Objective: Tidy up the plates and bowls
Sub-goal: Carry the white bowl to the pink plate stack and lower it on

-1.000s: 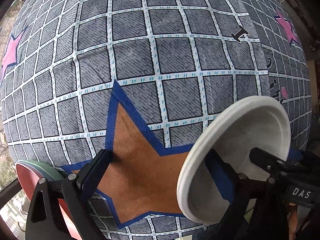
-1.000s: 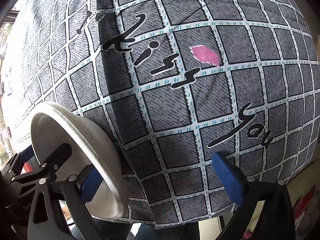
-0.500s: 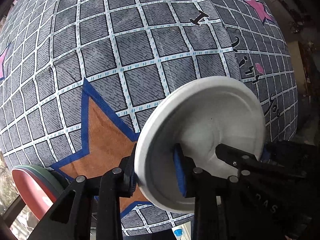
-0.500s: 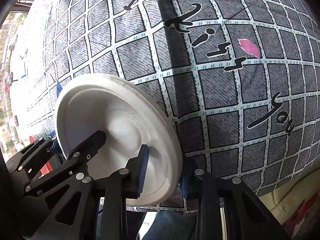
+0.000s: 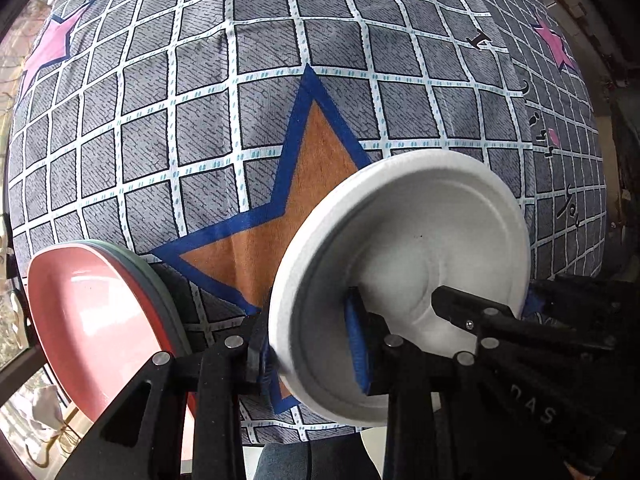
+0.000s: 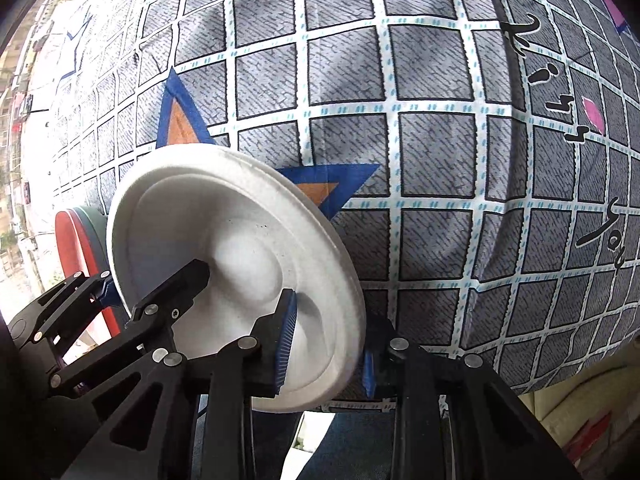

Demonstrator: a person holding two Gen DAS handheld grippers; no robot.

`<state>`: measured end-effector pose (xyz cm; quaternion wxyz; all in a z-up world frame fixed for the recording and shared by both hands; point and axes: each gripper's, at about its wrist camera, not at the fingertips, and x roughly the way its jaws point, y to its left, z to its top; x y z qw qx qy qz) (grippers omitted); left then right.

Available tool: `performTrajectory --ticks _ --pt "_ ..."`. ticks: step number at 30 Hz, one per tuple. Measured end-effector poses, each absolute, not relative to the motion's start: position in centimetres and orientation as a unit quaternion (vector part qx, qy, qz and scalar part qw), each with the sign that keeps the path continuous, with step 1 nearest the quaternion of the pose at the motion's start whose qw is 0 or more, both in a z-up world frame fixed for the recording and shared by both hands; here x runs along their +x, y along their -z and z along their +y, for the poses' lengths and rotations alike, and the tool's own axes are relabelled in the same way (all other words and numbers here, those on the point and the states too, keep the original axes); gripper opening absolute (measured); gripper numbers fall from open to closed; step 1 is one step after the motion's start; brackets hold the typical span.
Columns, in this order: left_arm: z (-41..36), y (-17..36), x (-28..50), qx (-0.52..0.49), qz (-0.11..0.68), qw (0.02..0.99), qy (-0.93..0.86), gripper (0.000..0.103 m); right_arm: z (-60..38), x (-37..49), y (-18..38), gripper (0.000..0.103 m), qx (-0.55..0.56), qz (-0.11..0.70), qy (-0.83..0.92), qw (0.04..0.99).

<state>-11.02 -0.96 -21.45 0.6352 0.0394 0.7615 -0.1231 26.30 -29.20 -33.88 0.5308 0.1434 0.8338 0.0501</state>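
A white plate [image 5: 404,264] is held off the cloth by both grippers, one on each side of its rim. My left gripper [image 5: 308,344] is shut on the rim's left edge. My right gripper [image 6: 328,348] is shut on the opposite edge; the plate also shows in the right wrist view [image 6: 224,264]. A stack with a red plate [image 5: 92,320] on top of a grey-green one sits on the table at the near left edge, left of the white plate. It also shows in the right wrist view [image 6: 74,244].
The table is covered by a grey checked cloth [image 5: 280,60] with an orange star [image 5: 288,216], pink stars [image 5: 48,48] and black lettering [image 6: 560,92]. The table's near edge runs just below the grippers; a floor and window area lie at the left.
Both grippers, shut on the white plate, have carried it leftward toward the red plate stack. The stack now looms larger in the left wrist view.
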Motion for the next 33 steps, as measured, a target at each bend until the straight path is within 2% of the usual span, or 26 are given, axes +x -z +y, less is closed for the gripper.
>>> performTrajectory --ticks 5,14,24,33 --pt "0.9 21.2 -11.5 0.033 0.759 0.638 0.122 0.033 -28.1 26.3 34.0 0.031 0.132 0.834 -0.058 0.532" --pt "-1.0 20.7 -11.4 0.025 0.761 0.637 0.120 0.033 -25.9 25.9 34.1 0.031 0.130 0.835 -0.055 0.532" --pt "-0.1 15.2 -7.8 0.012 0.728 0.678 0.102 0.033 -25.5 30.3 28.8 0.031 0.110 0.816 -0.071 0.564" --pt "6.2 11.4 -7.0 -0.017 0.705 0.707 0.049 0.033 -21.5 33.8 25.8 0.031 0.076 0.796 -0.120 0.588"
